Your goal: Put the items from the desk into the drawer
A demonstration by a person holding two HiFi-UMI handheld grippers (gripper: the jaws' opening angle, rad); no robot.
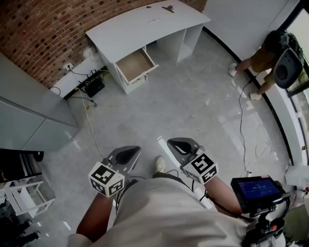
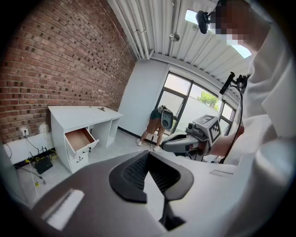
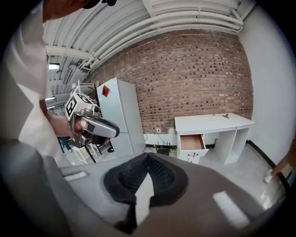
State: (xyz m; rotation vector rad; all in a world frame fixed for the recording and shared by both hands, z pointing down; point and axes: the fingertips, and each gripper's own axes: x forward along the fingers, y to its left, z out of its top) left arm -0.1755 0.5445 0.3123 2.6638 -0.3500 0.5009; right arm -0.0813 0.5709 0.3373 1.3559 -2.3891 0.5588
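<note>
my left claw pinched at the tips, empty | my right claw likewise, empty | small dark item on far table, well apart, right of open drawer | right claw likely nearer

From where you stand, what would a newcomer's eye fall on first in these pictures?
First, the white desk against the brick wall at the top of the head view, with one drawer pulled open. Near the bottom, the left gripper and right gripper are side by side, both shut and empty, well away from the desk. A second person stands at the right edge.
</note>
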